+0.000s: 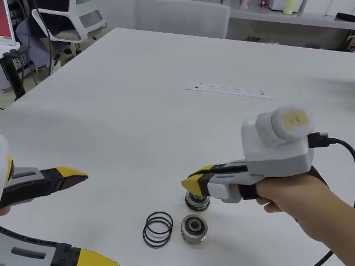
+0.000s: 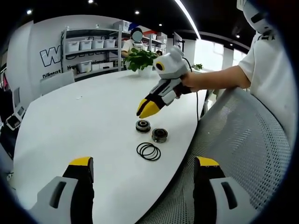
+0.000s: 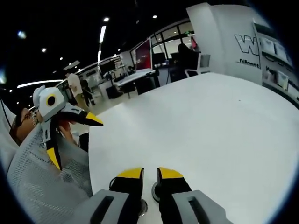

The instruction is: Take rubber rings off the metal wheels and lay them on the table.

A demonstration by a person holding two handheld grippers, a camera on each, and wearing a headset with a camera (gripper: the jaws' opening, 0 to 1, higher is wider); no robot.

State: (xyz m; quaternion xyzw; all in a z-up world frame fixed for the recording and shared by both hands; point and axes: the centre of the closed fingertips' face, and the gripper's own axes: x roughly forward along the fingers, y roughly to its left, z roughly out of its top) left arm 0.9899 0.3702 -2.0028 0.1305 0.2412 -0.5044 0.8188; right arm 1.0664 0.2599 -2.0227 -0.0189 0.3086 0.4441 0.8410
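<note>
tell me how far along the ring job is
Done: a few rubber rings lie loose on the table beside the near wheel. In hand: the right claw, closed, sits right over the far wheel; the left claw hangs open, off to the side. Left: whether either wheel has rings on it is too small to tell.
</note>
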